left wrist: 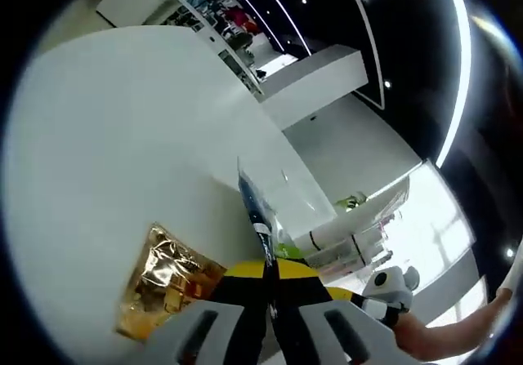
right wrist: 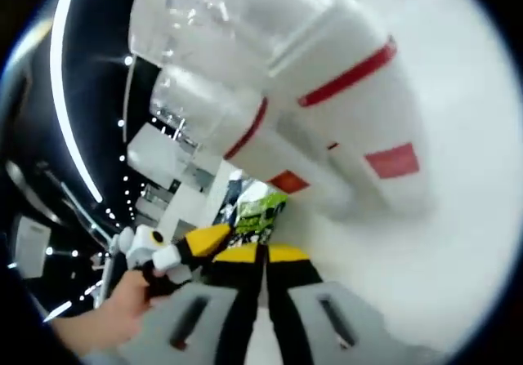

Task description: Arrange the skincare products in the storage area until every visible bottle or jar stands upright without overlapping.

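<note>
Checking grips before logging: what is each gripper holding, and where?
Left gripper: thin blue-and-white packet, pinched at its lower end. Right gripper: shut, hold cannot be told.

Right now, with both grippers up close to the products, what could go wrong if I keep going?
The white red-striped bottles sit very close to the right gripper, packed side by side; a push on one could knock its neighbour.

The left gripper looks shut on a thin dark blue item; held by its end, it might twist or slip.

The gold foil pack lies flat beside the left gripper and could get swept along the white surface.
</note>
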### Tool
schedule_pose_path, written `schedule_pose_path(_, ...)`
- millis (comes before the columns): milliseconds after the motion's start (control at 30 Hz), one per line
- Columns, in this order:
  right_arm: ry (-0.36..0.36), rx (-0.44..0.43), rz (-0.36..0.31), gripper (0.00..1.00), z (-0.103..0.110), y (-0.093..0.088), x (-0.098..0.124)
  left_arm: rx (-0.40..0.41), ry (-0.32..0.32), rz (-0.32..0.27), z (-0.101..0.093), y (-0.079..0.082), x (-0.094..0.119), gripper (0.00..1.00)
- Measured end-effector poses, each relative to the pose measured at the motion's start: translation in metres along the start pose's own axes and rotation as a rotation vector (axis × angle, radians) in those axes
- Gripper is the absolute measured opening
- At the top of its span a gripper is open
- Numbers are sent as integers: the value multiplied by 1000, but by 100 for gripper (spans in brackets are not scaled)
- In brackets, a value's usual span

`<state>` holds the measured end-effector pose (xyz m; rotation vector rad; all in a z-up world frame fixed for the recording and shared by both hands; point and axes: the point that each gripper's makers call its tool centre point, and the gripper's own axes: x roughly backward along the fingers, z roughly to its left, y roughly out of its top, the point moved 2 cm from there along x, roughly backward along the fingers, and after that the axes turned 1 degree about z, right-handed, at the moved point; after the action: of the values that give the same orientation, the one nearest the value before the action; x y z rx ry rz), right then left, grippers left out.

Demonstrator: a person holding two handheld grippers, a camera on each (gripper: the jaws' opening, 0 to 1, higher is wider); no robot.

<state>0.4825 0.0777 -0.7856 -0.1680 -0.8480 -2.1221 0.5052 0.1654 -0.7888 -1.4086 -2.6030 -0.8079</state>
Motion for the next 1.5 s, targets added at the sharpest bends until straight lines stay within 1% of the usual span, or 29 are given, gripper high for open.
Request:
schedule_pose_path(133,-12,21,-7,2,-1,1,-1,-5,22,7,3,1,-1,2)
schedule_pose_path(200,-16,44,-30,2,0,3,0,-24,26,2,3,2,-2,4)
schedule_pose_path(233,-22,49,-43,2,0,5,1,-26,33,5,4,2,-3,5)
schedule_pose_path(267,-26,48,-43,1,0,5,1,-30,38,9,4,2,-4,5)
schedule_pose_path(300,-39,44,-44,1,-3,5,1,-50,43,25,4,0,-5,6)
schedule_pose_path(367,-42,42,-45,1,-3,4,1,-79,46,36,1,0,-5,10)
schedule_pose_path(433,-47,42,-51,1,-4,4,2,-82,48,44,-1,0,-5,17)
schedule_pose_path(467,-50,44,-51,1,-5,4,2,-95,54,51,-4,0,-5,21)
schedule_pose_path(500,-54,43,-52,1,-7,3,1,-129,61,59,-6,-1,-5,25)
schedule_pose_path(533,-57,41,-51,1,-8,3,1,-139,65,67,-15,-4,-5,27)
schedule_pose_path(567,-63,48,-51,2,-9,3,1,-148,71,71,-16,-6,-4,28)
schedule_pose_path(633,-79,59,-56,5,-11,5,3,-170,77,81,-15,-8,-4,29)
schedule_pose_path(667,-88,81,-66,6,-12,7,5,-190,88,87,-14,-9,-2,30)
schedule_pose_path(733,-87,72,-60,7,-12,6,6,-203,99,89,-13,-10,1,31)
schedule_pose_path(767,-85,73,-59,9,-11,6,6,-208,107,89,-13,-10,3,32)
schedule_pose_path(800,-98,100,-68,11,-11,8,8,-221,114,88,-13,-10,5,34)
schedule_pose_path(867,-92,103,-77,16,-10,10,8,-248,125,93,-13,-10,7,39)
schedule_pose_path(933,-90,97,-78,16,-10,10,8,-272,132,96,-14,-10,9,42)
schedule_pose_path(1033,-104,107,-76,16,-10,10,10,-308,137,118,-13,-11,11,43)
schedule_pose_path(1100,-100,116,-70,16,-8,9,11,-319,144,117,-13,-10,13,44)
schedule_pose_path(1167,-109,145,-60,16,-8,7,14,-333,156,103,-13,-7,16,44)
schedule_pose_path(1200,-116,178,-64,16,-8,8,18,-335,160,95,-13,-6,18,44)
schedule_pose_path(1267,-115,189,-75,16,-7,10,24,-337,159,81,-15,-3,21,44)
schedule_pose_path(1333,-123,201,-80,16,-9,11,29,-366,167,69,-18,-1,22,44)
schedule_pose_path(1367,-120,214,-76,16,-8,12,33,-397,165,67,-19,-1,22,44)
schedule_pose_path(1400,-120,233,-73,16,-7,12,34,-403,162,68,-20,-1,22,44)
schedule_pose_path(1467,-113,269,-67,16,-4,12,36,-420,135,84,-22,-5,18,44)
schedule_pose_path(1500,-116,323,-56,16,-2,12,37,-429,110,115,-24,-11,15,44)
